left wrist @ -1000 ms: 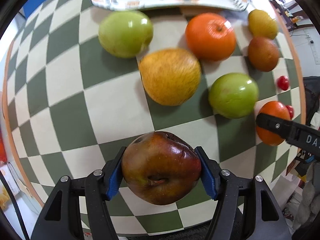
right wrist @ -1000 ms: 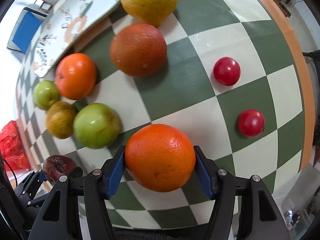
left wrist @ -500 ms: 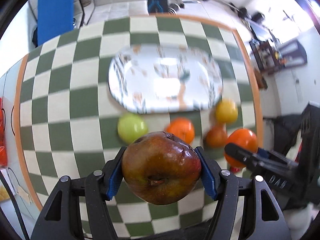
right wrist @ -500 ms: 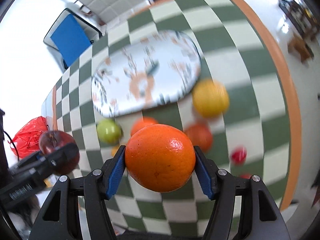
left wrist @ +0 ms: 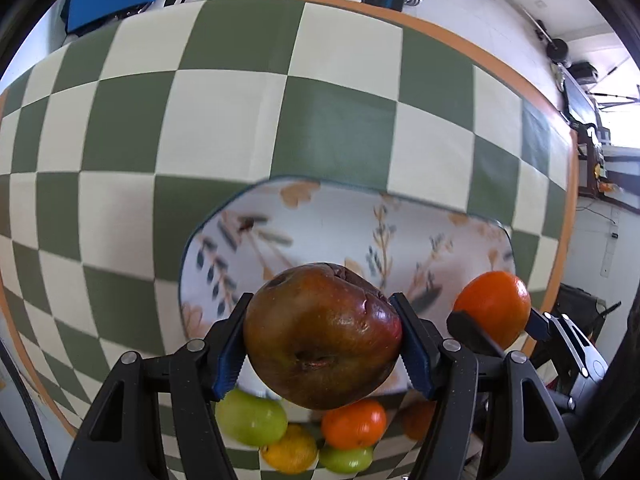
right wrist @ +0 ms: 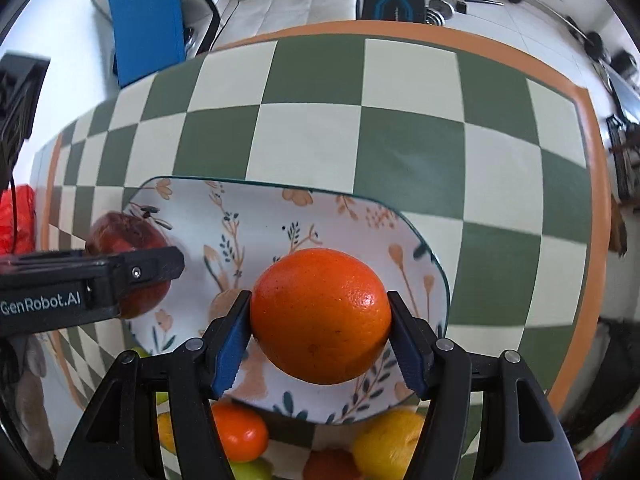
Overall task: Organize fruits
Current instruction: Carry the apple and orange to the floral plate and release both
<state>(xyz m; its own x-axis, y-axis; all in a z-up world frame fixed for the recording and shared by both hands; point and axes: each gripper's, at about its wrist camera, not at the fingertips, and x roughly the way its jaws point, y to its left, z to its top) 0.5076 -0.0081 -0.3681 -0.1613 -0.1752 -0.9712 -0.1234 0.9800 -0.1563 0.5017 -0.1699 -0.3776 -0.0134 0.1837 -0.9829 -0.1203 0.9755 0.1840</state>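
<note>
My left gripper (left wrist: 322,342) is shut on a dark red apple (left wrist: 320,332), held above the near left part of a white floral plate (left wrist: 320,220). My right gripper (right wrist: 320,332) is shut on an orange (right wrist: 320,316) over the plate's (right wrist: 280,216) near right part. In the left wrist view the held orange (left wrist: 494,306) shows at right; in the right wrist view the apple (right wrist: 120,232) and left gripper show at left. The plate holds no fruit.
Loose fruit lies on the checkered table (left wrist: 200,120) in front of the plate: a green apple (left wrist: 250,418), an orange (left wrist: 354,424), a yellow fruit (left wrist: 290,452), another green apple (left wrist: 344,458), a lemon (right wrist: 386,442). Beyond the table stands a blue chair (right wrist: 146,20).
Both grippers lifted their fruit off the table, rose, then moved forward over the plate. The loose fruit now lies below and behind them.
</note>
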